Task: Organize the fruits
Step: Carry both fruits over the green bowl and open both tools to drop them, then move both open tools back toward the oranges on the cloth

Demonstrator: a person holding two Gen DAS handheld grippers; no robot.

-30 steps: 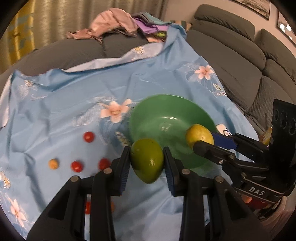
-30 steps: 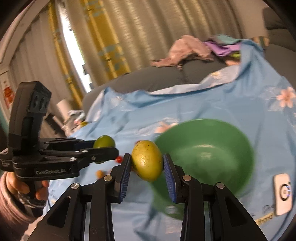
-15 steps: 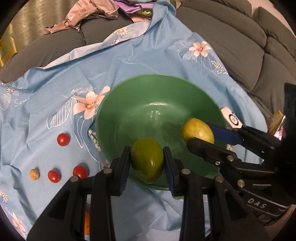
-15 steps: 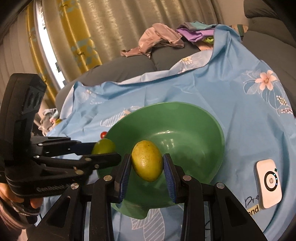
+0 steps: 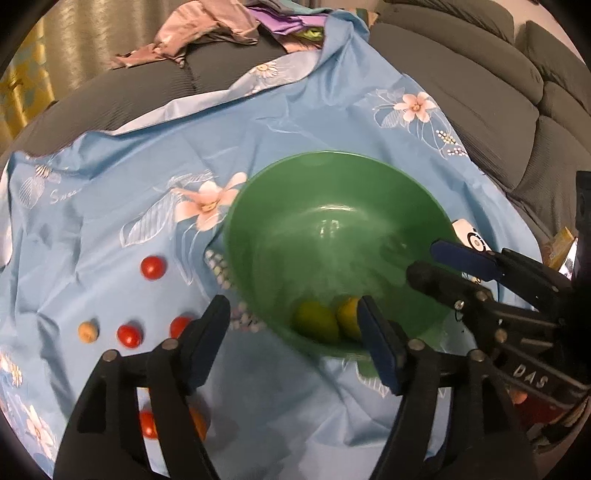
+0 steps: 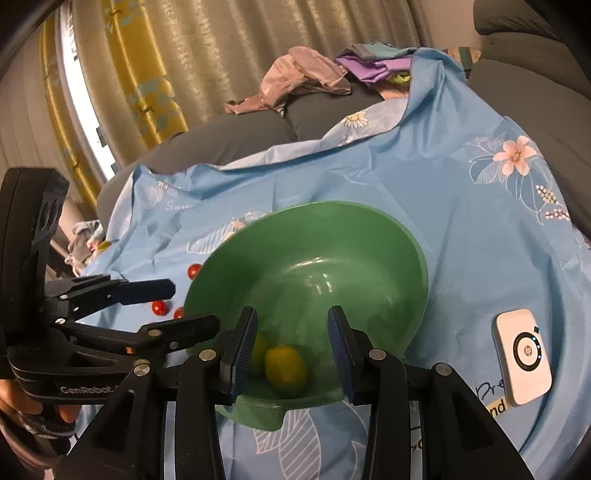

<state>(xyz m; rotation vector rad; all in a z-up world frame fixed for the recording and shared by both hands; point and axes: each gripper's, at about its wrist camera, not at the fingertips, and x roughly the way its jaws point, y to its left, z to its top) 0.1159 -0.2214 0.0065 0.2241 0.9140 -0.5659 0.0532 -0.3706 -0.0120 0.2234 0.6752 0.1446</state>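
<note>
A green bowl sits on the blue flowered cloth. On its near floor lie a green fruit and a yellow fruit, side by side. My left gripper hovers over the bowl's near rim, its jaws opening wide, and no pad touches a fruit. My right gripper hangs over the bowl from the right with its jaws also opening. The two fruits lie loose below it. Its left finger hides part of the green fruit.
Several small red tomatoes and a tan one lie on the cloth left of the bowl, with more under my left gripper. A white device lies to the bowl's right. Clothes are piled on the grey sofa behind.
Both grippers have come in lower over the bowl and spread their jaws. The green and yellow fruits they held now lie in the bowl.
</note>
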